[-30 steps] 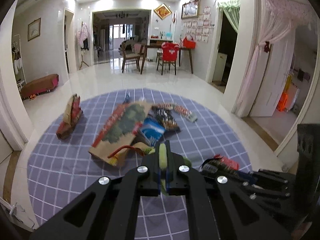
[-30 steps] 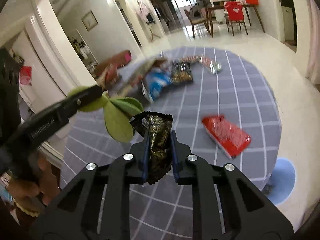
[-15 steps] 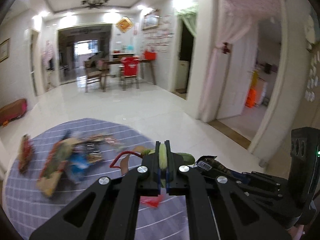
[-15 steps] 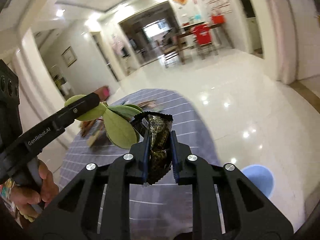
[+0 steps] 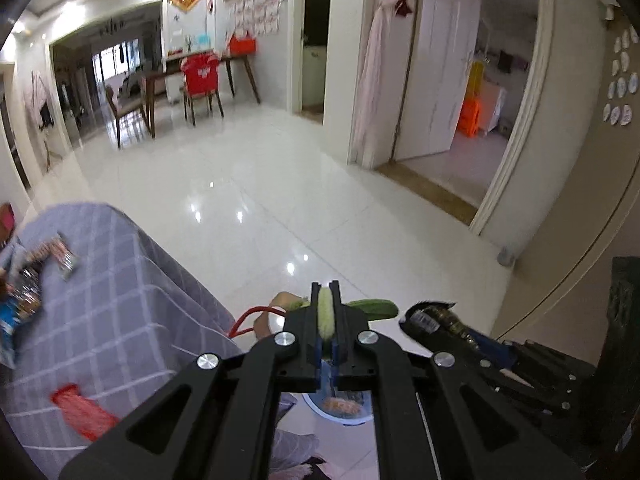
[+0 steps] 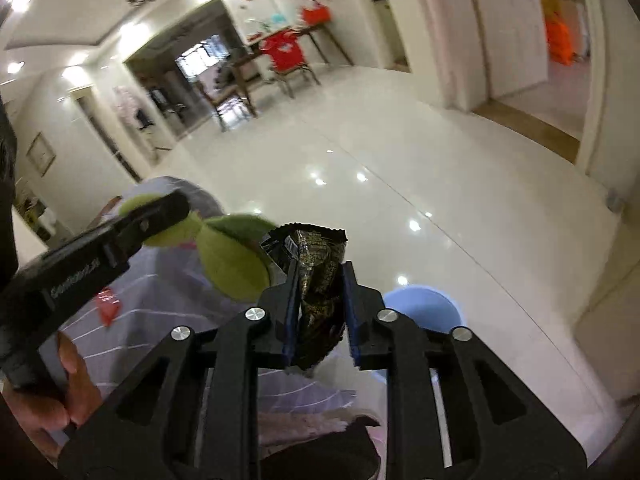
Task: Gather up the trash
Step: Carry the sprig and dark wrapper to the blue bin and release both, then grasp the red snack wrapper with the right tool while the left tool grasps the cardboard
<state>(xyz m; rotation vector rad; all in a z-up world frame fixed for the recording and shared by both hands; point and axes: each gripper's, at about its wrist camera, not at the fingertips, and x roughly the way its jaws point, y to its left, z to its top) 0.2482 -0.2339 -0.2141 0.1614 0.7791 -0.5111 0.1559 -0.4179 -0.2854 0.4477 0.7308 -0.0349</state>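
My left gripper [image 5: 326,292] is shut on a green leafy sprig [image 5: 325,314], whose leaves [image 6: 234,262] show in the right wrist view beside the left gripper [image 6: 160,212]. My right gripper [image 6: 320,276] is shut on a dark snack wrapper [image 6: 318,280]; the wrapper also shows in the left wrist view [image 5: 434,314]. A light blue bin [image 6: 420,310] stands on the floor just beyond and below the right gripper; part of it shows under the left gripper [image 5: 340,410]. A red wrapper [image 5: 82,412] lies on the grey checked rug [image 5: 120,300].
More wrappers [image 5: 36,272] lie at the rug's far left. Glossy white tile floor [image 5: 280,184] stretches ahead. A doorway with a pink curtain [image 5: 384,80] is on the right, a dining table with chairs [image 5: 192,80] at the back.
Both grippers have swung right, away from the rug's litter pile, still holding their items. The blue bin now lies closer, just under the gripper tips.
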